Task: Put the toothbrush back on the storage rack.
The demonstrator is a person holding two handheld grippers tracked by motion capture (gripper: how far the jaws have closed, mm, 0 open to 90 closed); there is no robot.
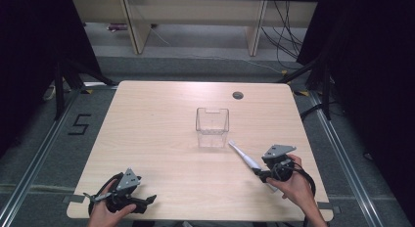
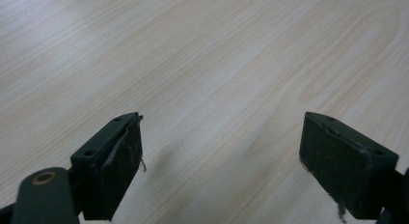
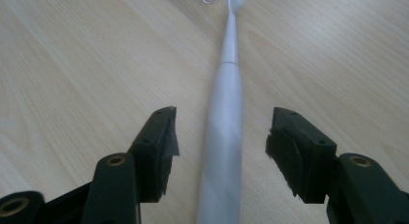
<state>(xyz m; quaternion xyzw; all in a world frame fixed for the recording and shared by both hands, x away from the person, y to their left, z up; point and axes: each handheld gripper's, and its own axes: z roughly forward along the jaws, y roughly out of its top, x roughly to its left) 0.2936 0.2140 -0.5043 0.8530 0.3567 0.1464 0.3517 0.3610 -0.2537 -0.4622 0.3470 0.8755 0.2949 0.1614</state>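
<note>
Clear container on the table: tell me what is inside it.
The clear container looks empty in the high view; the wooden table shows through its walls. The white toothbrush lies outside it, between the open right gripper's jaws. Anything small or transparent inside couldn't be made out.

- Table [image 1: 161, 139]: pale wood-grain top, smooth, faint sheen.
- Container [image 1: 212, 127], frame centre: clear, glossy plastic.
- Toothbrush [image 3: 223, 127]: white, smooth plastic, soft satin look.
- Right gripper [image 3: 219, 151]: matt black jaws, rough, frayed pads.
- Left gripper [image 2: 222, 161]: the same matt black, worn pad edges.
</note>
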